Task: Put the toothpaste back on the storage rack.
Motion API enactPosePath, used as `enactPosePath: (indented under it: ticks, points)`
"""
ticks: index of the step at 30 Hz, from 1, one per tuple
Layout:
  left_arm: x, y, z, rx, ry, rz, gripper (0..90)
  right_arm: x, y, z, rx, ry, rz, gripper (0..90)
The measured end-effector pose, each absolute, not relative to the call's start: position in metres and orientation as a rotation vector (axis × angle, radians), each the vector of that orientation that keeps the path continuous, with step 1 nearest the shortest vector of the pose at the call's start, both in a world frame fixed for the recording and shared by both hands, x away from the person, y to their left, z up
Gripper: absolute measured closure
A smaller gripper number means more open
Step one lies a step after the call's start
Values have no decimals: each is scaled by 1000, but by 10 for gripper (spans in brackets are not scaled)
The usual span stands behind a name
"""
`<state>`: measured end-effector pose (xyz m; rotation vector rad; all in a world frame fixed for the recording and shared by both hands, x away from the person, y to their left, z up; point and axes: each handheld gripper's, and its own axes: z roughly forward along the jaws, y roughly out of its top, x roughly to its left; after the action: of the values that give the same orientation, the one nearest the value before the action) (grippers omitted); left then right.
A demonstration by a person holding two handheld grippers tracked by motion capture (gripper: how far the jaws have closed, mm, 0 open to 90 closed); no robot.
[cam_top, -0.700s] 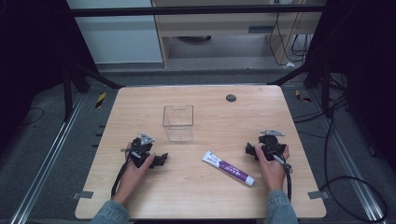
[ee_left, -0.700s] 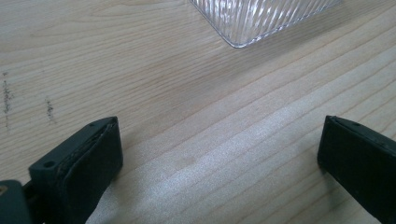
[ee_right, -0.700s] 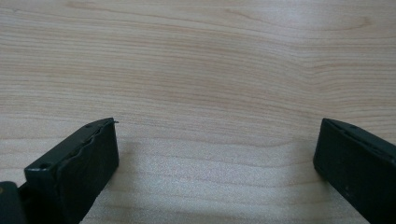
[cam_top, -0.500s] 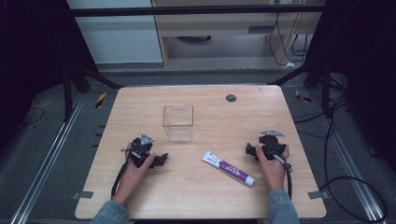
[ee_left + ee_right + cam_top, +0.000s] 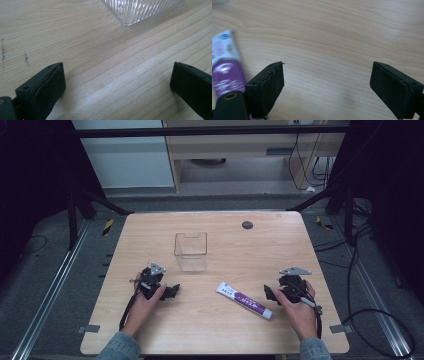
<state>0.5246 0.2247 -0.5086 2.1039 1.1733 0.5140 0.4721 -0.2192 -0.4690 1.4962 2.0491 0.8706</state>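
Comparing the high view with the pictures from a moment ago, we find nothing shifted: both hands rest where they were, the toothpaste tube [image 5: 245,300] lies flat on the wooden table [image 5: 260,245], and the clear box [image 5: 190,251] stands apart at the tube's eleven o'clock. We judge that the pick has not begun. The right gripper [image 5: 270,294] sits just beside the tube's capped end, at its three o'clock; the left gripper [image 5: 172,291] rests at the tube's nine o'clock, well apart from it.

Moving to the left gripper view, we see the left gripper [image 5: 117,82] with jaws spread wide over bare, pale wood grain, holding nothing. At twelve o'clock a corner of the clear box [image 5: 140,10] shows, ribbed and rounded, glossy plastic.

In the right gripper view, the right gripper [image 5: 327,85] also stands wide open and empty. The tube [image 5: 225,65], soft-looking, white and purple with print, lies at nine o'clock, outside the left jaw and blurred.
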Motion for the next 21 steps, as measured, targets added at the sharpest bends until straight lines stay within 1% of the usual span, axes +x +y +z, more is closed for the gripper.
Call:
enactPosePath:
  ticks: [6,11,12,16,17,21]
  points:
    - [524,225,-509,2105,1174,516,0,464,-201,-458,1376,2196,839,180]
    - [524,225,-509,2103,1175,515,0,467,-191,-451,1324,2252,828,194]
    - [525,224,-509,2103,1174,514,0,469,-187,-447,1314,2268,833,213]
    - [526,224,-508,2110,1168,516,0,472,-182,-443,1298,2309,838,232]
    - [527,223,-508,2108,1170,514,0,474,-177,-441,1277,2338,838,254]
    - [527,223,-509,2106,1169,511,0,477,-172,-440,1275,2360,839,266]
